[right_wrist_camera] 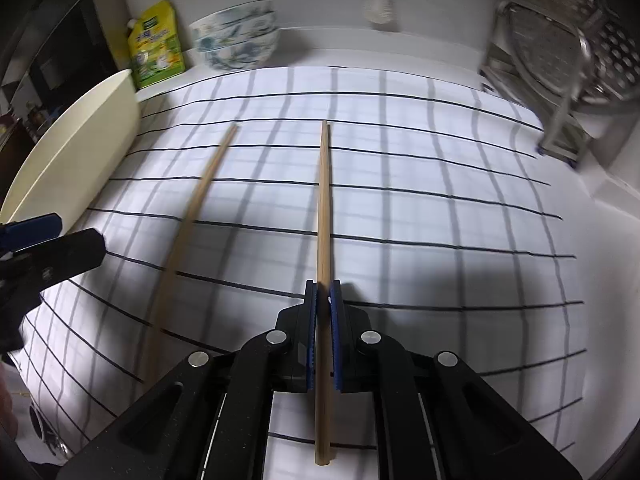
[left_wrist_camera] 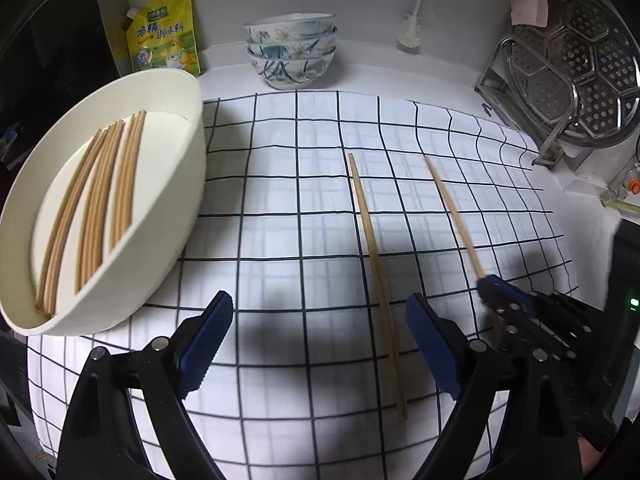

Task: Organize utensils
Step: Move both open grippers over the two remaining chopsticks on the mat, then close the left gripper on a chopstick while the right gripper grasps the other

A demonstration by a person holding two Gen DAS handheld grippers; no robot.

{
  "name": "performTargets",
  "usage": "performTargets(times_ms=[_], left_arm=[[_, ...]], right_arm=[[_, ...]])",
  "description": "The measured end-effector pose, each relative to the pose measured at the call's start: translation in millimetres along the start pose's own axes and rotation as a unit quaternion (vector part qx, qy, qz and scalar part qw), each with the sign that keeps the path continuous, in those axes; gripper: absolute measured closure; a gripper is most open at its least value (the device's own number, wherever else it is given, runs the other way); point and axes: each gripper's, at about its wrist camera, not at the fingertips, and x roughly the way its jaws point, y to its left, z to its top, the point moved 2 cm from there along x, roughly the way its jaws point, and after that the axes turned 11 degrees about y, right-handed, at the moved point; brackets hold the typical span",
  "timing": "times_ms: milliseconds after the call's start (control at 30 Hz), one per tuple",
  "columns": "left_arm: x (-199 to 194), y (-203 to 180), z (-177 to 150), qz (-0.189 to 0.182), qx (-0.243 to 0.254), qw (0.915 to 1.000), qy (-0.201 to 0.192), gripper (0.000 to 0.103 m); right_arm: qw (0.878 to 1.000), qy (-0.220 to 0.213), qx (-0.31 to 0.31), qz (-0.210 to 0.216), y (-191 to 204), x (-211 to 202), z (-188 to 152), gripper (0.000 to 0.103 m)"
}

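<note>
My right gripper (right_wrist_camera: 323,336) reaches low over the checked cloth (right_wrist_camera: 420,208), clamped on a chopstick (right_wrist_camera: 324,208); my left gripper (left_wrist_camera: 320,344) hovers wide open, holding nothing.

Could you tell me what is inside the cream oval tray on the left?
The cream oval tray holds wooden chopsticks lying lengthwise in groups, separated by dividers. The near rim hides their lowest ends, so an exact count is not possible.

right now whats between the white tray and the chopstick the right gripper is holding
One loose chopstick lies on the checked cloth between the white tray and the held chopstick, apart from both. The right wrist view shows it; the left wrist view agrees.
</note>
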Motion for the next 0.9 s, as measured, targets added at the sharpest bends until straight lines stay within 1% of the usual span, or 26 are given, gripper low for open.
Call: performTargets(times_ms=[167, 233, 300, 333, 400, 433, 467, 500, 733, 900], left_arm=[[20.2, -6.3, 6.7, 0.013, -0.006, 0.9999, 0.003, 0.017], [23.9, -6.3, 8.8, 0.01, -0.011, 0.9999, -0.003, 0.017], [27.9, -6.6, 11.0, 0.012, -0.013, 0.9998, -0.007, 0.017], [29.5, -6.6, 11.6, 0.016, -0.014, 0.9998, -0.008, 0.017], [33.5, -7.1, 12.1, 0.024, -0.015, 0.9996, -0.007, 0.017], [34.1, -7.4, 11.8, 0.025, -0.015, 0.9996, -0.007, 0.017], [34.7, -8.0, 10.6, 0.025, -0.015, 0.9996, -0.008, 0.017], [34.9, -8.2, 9.8, 0.027, -0.014, 0.9995, -0.008, 0.017], [42.7, -10.6, 4.6, 0.047, -0.008, 0.9988, 0.0, 0.016], [45.0, -14.2, 3.2, 0.052, -0.004, 0.9987, 0.001, 0.016]], right_arm=[[1.0, -0.001, 0.01, -0.004, -20.3, -2.6, -6.0, 0.096], [1.0, -0.001, 0.011, -0.001, -24.3, -3.8, -7.5, 0.096], [1.0, -0.001, 0.01, 0.006, -25.0, -4.0, -6.9, 0.096], [1.0, -0.006, 0.01, 0.02, -25.5, -5.5, -6.7, 0.096], [0.999, -0.013, 0.011, 0.029, -26.0, -8.6, -6.2, 0.08], [1.0, -0.014, 0.01, 0.025, -25.2, -9.1, -5.9, 0.064], [1.0, -0.015, 0.007, 0.014, -24.6, -9.3, -5.2, 0.063], [1.0, -0.016, 0.004, 0.009, -24.2, -9.5, -4.5, 0.063], [1.0, -0.017, 0.0, 0.011, -25.5, -7.2, -0.9, 0.063], [1.0, -0.018, -0.01, 0.009, -22.5, -6.3, -0.8, 0.063]])
